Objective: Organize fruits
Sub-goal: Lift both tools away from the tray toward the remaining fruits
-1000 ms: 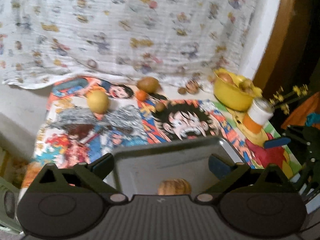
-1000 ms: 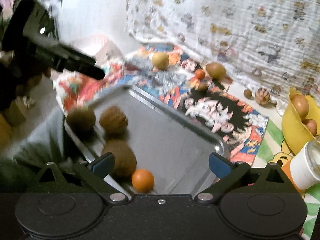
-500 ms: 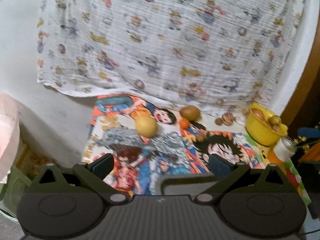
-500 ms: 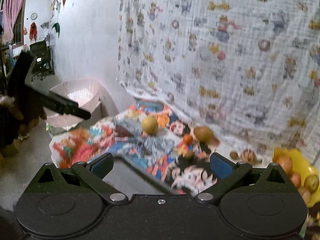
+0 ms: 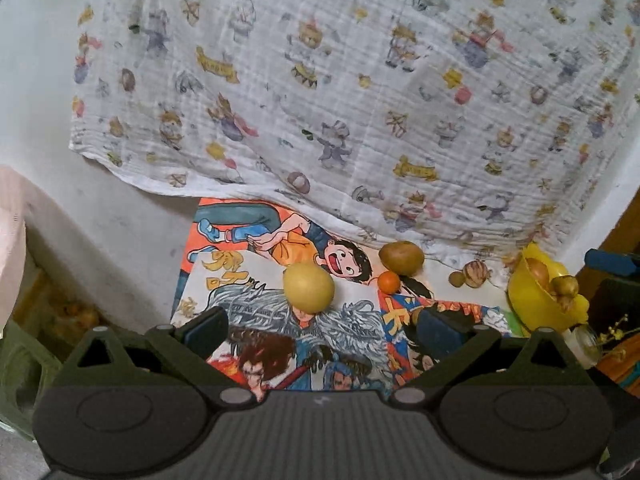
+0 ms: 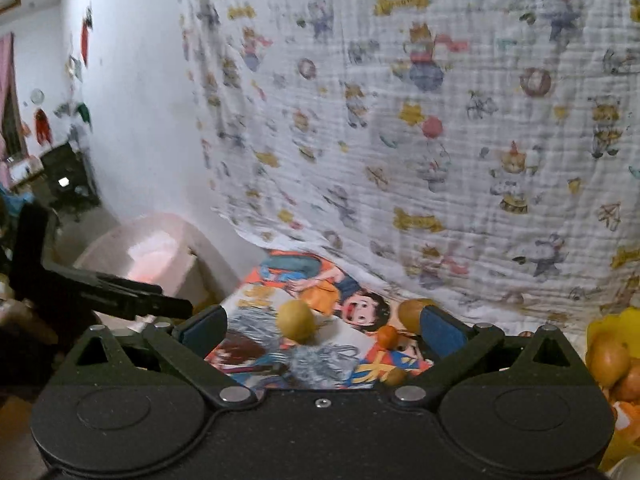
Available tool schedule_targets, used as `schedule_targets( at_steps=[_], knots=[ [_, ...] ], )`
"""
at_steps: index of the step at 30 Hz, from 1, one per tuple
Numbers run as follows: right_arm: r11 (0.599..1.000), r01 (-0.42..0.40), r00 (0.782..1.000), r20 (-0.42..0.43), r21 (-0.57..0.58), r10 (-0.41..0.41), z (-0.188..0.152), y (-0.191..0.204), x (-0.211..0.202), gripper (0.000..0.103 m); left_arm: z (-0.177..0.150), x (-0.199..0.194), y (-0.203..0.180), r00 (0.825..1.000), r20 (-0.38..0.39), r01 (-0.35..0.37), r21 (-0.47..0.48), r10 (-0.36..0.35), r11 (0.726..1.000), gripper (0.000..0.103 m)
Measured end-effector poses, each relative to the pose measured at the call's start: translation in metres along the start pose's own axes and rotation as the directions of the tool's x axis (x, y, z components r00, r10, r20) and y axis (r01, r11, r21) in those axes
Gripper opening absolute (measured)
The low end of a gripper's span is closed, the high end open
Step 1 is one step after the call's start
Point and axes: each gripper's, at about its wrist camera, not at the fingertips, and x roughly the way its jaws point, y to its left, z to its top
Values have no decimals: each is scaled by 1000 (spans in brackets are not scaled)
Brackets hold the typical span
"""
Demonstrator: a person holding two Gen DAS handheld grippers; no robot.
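Note:
On the cartoon-print mat [image 5: 248, 276] lie a yellow round fruit [image 5: 308, 287] [image 6: 296, 320], a brown pear-like fruit [image 5: 401, 257] [image 6: 409, 310], a small orange [image 5: 389, 282] [image 6: 387, 335] and a striped nut-like fruit [image 5: 475, 273]. A yellow bowl [image 5: 536, 308] [image 6: 600, 326] at the right holds several brownish fruits. My left gripper [image 5: 322, 332] hangs open above the mat's near part, nothing between its fingers. My right gripper [image 6: 322, 330] is open too, raised and pointed at the same fruits. The left gripper's dark body [image 6: 100, 288] shows at the left of the right wrist view.
A patterned white cloth [image 5: 360, 100] hangs over the wall behind the mat. A small glass jar [image 5: 582, 342] stands by the bowl. A pink basin [image 6: 156, 248] sits left of the mat, and a green plastic crate [image 5: 20, 372] is at the lower left.
Both grippers have lifted and pulled back. The metal tray with its fruits has dropped out of both views, and more of the hanging cloth shows.

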Motion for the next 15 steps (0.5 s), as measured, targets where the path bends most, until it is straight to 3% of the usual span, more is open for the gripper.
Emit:
schedule_targets(
  at_steps=[3, 6, 15],
  knots=[
    [999, 50, 998, -23, -7, -50, -8, -7, 28, 102, 6, 22, 1, 1000, -22, 0, 12, 0, 1000, 103],
    [988, 151, 988, -12, -37, -151, -24, -12, 53, 102, 7, 45, 2, 999, -39, 2, 18, -1, 1000, 103],
    [988, 155, 978, -145, -1, -153, -55, -33, 116, 102, 0, 105, 7, 997, -73, 1, 49, 2, 999, 103]
  ],
)
